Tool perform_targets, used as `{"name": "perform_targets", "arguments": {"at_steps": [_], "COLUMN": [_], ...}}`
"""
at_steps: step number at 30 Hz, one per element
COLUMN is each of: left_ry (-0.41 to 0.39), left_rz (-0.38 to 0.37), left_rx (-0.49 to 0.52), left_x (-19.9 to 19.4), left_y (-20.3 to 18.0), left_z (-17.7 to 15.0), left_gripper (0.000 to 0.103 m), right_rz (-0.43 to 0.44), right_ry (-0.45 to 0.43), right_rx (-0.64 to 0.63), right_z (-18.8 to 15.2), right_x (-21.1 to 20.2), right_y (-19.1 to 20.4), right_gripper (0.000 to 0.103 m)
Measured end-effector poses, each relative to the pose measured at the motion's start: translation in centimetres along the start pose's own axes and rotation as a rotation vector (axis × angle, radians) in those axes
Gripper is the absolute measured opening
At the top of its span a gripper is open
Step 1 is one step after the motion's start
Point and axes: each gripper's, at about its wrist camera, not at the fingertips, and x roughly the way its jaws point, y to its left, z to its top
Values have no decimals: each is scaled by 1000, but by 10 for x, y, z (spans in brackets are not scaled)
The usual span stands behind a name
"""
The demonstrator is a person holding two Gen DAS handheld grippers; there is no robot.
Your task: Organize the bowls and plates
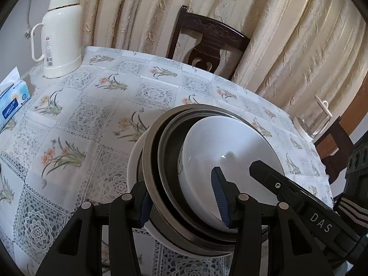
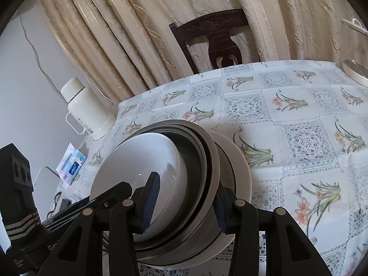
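We hold a nested bowl stack [image 1: 207, 172], white bowl innermost: our left gripper [image 1: 184, 204] and right gripper [image 2: 184, 204] each pinch its walls above the floral tablecloth [image 1: 76, 119].

A cream thermos flask [image 1: 61, 32] with a loop handle stands at the upper left of the left wrist frame, on a tablecloth [image 1: 76, 115] printed with orange flowers and lace squares. A blue tissue pack [image 1: 12, 99] lies at the left edge, near the flask. A dark carved wooden chair [image 1: 207, 43] stands at top centre against beige striped curtains [image 1: 287, 30]. A glass jug [image 1: 315, 122] sits at the right edge.
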Motion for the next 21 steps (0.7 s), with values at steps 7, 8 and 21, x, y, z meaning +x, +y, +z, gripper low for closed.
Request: {"name": "perform_targets", "arguments": {"at_steps": [7,8,21], "left_ry": [8,6,-9], "left_rz": [-6,-4,8], "left_rx": [-5,-2,16], "left_x": [5,5,7], "left_y": [5,5,3], "left_z": [-6,-6,-7], "left_gripper": [48,48,51], "right_rz": [-18,-21,-13], "right_ry": [3,1,-19], "right_rx": [-15,-19,-20], "right_z": [-5,-6,-7], "right_x": [5,5,5], "right_y": [2,2,1], "right_gripper": [47,47,48]}}
